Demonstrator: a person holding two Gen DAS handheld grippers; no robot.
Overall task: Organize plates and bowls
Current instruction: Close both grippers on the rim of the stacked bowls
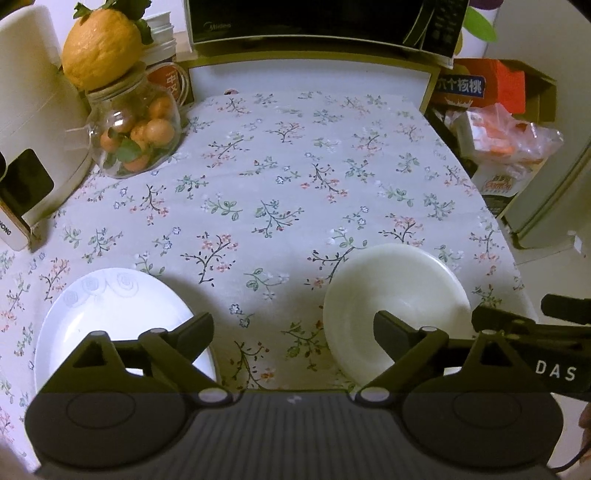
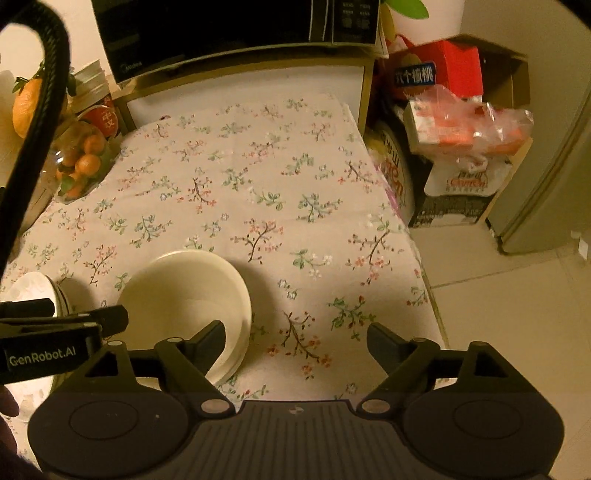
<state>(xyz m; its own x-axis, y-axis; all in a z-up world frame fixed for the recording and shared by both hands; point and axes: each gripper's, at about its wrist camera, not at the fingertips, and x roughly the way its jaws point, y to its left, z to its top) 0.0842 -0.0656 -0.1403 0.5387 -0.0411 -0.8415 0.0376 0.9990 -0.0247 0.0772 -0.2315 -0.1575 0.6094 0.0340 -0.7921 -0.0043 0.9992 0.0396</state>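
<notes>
Desk cloth point(image 1: 295, 177): pale grey-white w/ small floral sprigs, pink blossoms, green leaves, dark twigs. Plate point(image 1: 110, 314): white w/ faint grey rose swirls at rim. Bowl point(image 1: 399, 291): plain cream-white. Both claws black, left claw point(image 1: 293, 332) & right claw point(image 2: 295, 338). Glass jar point(image 1: 136, 136): orange fruit, green leaves.

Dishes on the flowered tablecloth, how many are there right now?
2. A flat white plate lies near the front left, partly behind the left gripper. A deeper cream bowl sits apart, front right. Whether either is a stack is unclear.

Plate point(image 1: 122, 317) near edge hidden behind left tool point(image 1: 293, 332); microwave point(image 1: 321, 22) top cut off.
</notes>
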